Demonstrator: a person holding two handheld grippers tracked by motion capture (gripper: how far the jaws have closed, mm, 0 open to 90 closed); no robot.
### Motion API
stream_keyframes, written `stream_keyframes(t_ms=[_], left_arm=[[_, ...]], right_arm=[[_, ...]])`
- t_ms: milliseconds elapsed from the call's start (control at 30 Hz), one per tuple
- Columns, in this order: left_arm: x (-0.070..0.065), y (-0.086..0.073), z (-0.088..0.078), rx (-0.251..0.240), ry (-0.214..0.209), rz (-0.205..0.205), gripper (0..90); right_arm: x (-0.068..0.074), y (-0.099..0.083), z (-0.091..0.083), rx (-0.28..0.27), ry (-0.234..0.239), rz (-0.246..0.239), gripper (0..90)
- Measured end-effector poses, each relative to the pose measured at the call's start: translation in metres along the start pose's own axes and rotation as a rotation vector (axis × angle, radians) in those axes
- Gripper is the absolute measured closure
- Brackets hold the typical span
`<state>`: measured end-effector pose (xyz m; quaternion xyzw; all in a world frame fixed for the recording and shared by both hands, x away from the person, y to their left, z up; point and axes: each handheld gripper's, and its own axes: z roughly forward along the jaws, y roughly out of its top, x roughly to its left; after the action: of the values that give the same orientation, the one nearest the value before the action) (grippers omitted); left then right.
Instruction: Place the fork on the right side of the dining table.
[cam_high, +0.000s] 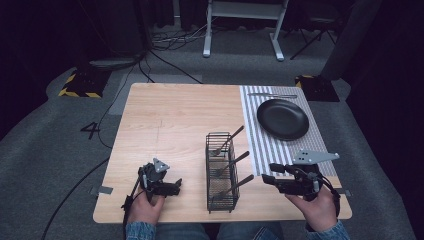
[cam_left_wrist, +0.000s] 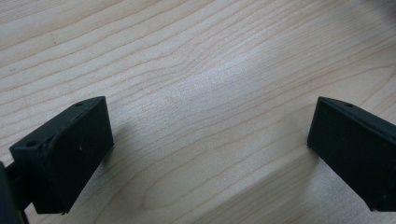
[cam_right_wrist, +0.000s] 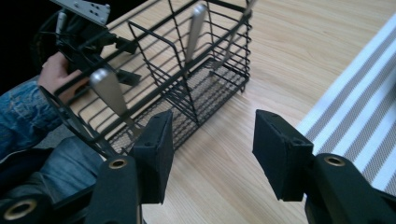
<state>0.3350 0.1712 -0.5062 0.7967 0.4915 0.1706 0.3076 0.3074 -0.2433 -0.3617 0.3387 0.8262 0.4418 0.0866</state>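
— What sits between the two hands?

— A black wire basket (cam_high: 222, 172), long and narrow, split into three compartments, standing on the pale wood-grain table (cam_high: 170, 120). Each compartment holds one metal utensil leaning with its handle up and to the right: one in the far compartment (cam_high: 227, 140), one in the middle (cam_high: 232, 163), one in the near one (cam_high: 234, 187). In the right tool's view the basket floor is fine mesh and the walls are thin rods.

— And on the right side?

— A grey-and-white striped placemat (cam_high: 280, 145) runs along the table's right part. A matte black round plate (cam_high: 282, 118) lies on it, and beyond the plate another piece of cutlery (cam_high: 272, 95) lies flat near the far edge.

— The tools?

— The left tool (cam_high: 170, 187) rests low near the front edge, left of the basket, its blocky black jaws spread wide over bare wood with nothing between them. The right tool (cam_high: 270, 174), just right of the basket, points toward it; its jaws also stand apart, empty. The basket lies directly between the two tools.

— Beyond the table?

— Grey carpet, cables, and a white frame's legs (cam_high: 240, 30).
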Motion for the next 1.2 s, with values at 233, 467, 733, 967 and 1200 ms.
stream_keyframes(t_ms=[233, 467, 733, 967, 1200], left_arm=[[0.0, 0.0, 0.0, 0.0, 0.0, 0.0, 0.2], [0.0, 0.0, 0.0, -0.001, 0.0, 0.0, 0.2], [0.0, 0.0, 0.0, -0.001, 0.0, 0.0, 0.2], [0.0, 0.0, 0.0, 0.0, 0.001, 0.0, 0.2], [0.0, 0.0, 0.0, -0.001, 0.0, 0.0, 0.2]], right_arm=[[0.014, 0.009, 0.001, 0.0, 0.036, -0.036, 48.4], [0.024, 0.015, -0.001, -0.002, 0.065, -0.057, 49.8], [0.033, 0.02, -0.001, -0.002, 0.093, -0.07, 50.9], [0.038, 0.024, 0.01, 0.028, 0.109, -0.074, 57.8], [0.036, 0.024, 0.021, 0.079, 0.136, -0.036, 69.9]])
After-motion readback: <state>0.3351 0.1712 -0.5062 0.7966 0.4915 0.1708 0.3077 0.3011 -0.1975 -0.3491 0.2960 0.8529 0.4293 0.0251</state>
